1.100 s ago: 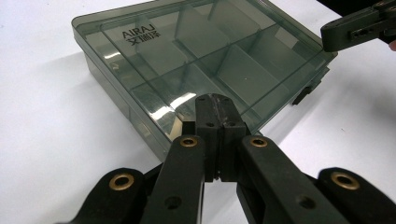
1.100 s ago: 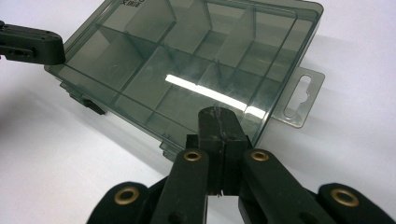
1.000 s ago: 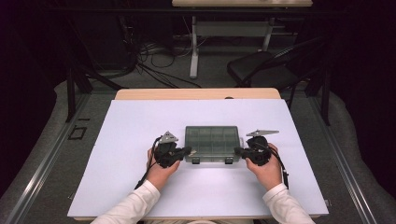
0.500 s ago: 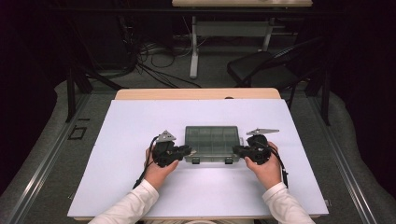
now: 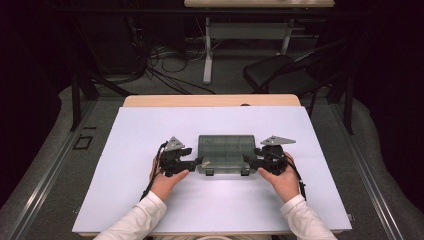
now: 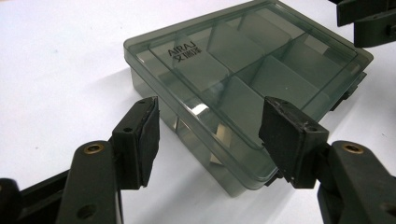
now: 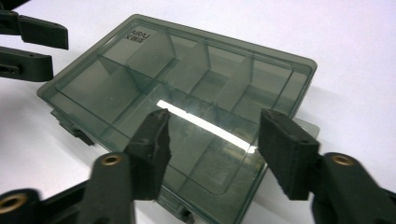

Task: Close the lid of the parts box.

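The closed box (image 5: 226, 152) lies on the bench (image 5: 130, 200), long side across, between 2 hand-held grippers: left hand-held gripper (image 5: 196, 163), right hand-held gripper (image 5: 249, 160). Both have jaws apart, equally near.

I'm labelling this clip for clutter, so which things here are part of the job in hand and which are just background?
In use:
- smoky translucent plastic compartment box, lid shut
- left gripper, open at the box's left end
- right gripper, open at its right end
- white table mat under the box

Just background:
- black chair behind the table
- cables on the floor
- second table
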`<action>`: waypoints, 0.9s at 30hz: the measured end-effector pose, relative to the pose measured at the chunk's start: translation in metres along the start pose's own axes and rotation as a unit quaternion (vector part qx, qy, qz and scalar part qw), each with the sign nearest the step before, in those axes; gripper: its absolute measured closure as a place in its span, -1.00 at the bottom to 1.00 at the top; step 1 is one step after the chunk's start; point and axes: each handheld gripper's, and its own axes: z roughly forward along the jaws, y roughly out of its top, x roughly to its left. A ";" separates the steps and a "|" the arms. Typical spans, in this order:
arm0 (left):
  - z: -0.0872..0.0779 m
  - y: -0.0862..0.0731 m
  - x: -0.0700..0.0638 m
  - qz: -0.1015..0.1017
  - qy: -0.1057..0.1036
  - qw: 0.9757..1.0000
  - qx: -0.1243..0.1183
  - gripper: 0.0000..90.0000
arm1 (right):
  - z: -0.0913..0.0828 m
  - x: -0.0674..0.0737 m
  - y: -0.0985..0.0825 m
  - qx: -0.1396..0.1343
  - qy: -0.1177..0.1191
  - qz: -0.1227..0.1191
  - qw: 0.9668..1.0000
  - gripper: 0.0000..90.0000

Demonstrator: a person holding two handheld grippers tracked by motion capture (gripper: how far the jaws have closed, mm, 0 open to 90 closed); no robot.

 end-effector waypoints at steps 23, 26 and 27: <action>-0.004 0.000 0.002 -0.001 0.016 1.000 0.013 -0.66 | 0.007 -0.001 -0.004 0.019 -0.014 -0.037 0.999 -0.67; -0.008 0.002 0.003 -0.004 0.005 1.000 0.006 -0.70 | 0.005 0.001 -0.002 0.008 -0.007 -0.024 1.000 -0.69; -0.009 0.002 0.002 -0.007 -0.001 1.000 0.003 -0.74 | 0.004 0.001 -0.002 0.002 -0.004 -0.023 1.000 -0.69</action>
